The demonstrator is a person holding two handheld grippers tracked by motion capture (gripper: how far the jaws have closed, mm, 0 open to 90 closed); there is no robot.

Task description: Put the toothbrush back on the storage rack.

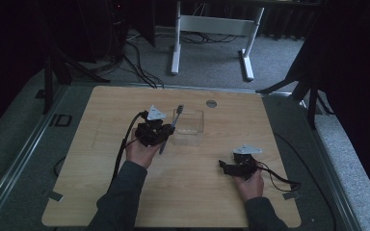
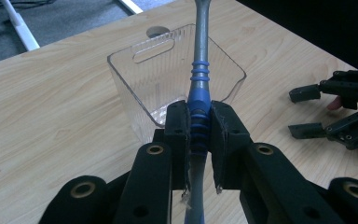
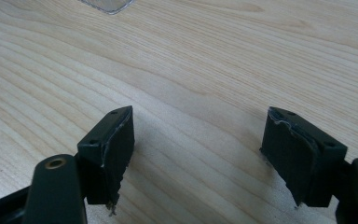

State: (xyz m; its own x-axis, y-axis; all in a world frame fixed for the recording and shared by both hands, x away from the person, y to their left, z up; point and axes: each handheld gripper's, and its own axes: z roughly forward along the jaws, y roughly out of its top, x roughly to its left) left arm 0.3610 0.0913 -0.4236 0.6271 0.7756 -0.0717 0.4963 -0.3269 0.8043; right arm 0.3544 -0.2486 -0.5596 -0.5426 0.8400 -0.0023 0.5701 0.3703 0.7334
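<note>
Holding a toothbrush (image 2: 199,100) in the left gripper (image 2: 199,135), jaws closed on the blue ribbed grip section of the handle; pads press on both sides of it; the grey shaft runs up and forward over the clear plastic container (image 2: 158,74), with the brush head out of frame at the top; in the high view the toothbrush (image 1: 172,126) slants, head end raised by the container's (image 1: 189,121) near-left corner. Judgement on handling: light, stiff, slender; the grey shaft looks smooth and likely slippery, so the ribbed blue zone is the right place to hold, as the ridges should resist sliding; a grip this far from the head leaves a long lever, so the brush may pivot between the pads if the head knocks the container wall. Container looks thin-walled and light, liable to shift if nudged. Right gripper (image 3: 198,154) rests low over bare wooden table (image 3: 191,60), jaws wide apart, nothing between them; well apart from the container.
</note>
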